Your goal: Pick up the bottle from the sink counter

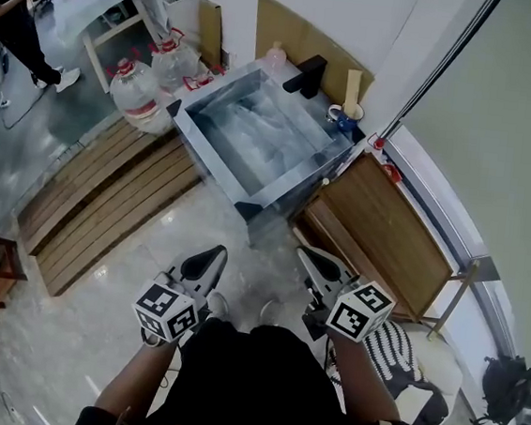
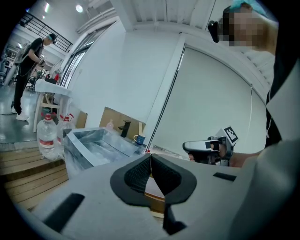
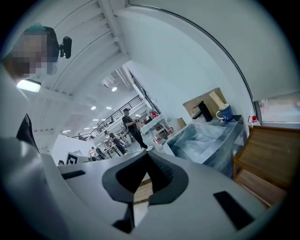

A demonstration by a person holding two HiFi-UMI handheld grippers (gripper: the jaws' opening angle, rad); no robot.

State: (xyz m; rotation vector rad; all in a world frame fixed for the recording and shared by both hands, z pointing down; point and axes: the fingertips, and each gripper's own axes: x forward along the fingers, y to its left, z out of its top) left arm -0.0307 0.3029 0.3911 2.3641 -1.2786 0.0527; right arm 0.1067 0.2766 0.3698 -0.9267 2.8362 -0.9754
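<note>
Approach stage, nothing grasped yet. The bottle [image 1: 275, 59], small & pinkish, stands upright at the back of the sink counter, just left of the black faucet [image 1: 306, 73] and in front of a cardboard sheet [image 1: 299, 29]. A blue mug [image 1: 344, 119] sits near the back right corner. Both grippers are held low by the person's body, well apart from the sink [image 1: 297, 184], w/ bare floor between.

Left gripper [image 1: 214, 253]: jaws fully together, nothing btw them. Right gripper [image 1: 308, 256]: tips also meet, empty.

Doing it well, in my view:
- Step up to the sink first. The bottle is across the basin, so it's a long reach otherwise.
- Use one gripper. The left prob. has the cleaner line, since the faucet stands on the bottle's right.
- Spread the jaws wide early, not at the last sec.
- Come in roughly level over the basin, one jaw each side of the body, below the neck, clear of faucet & cardboard.
- The bottle looks light, so a nudge may tip it. Centre it, close gently, lift straight up.

Cap & contents are too small to tell.
</note>
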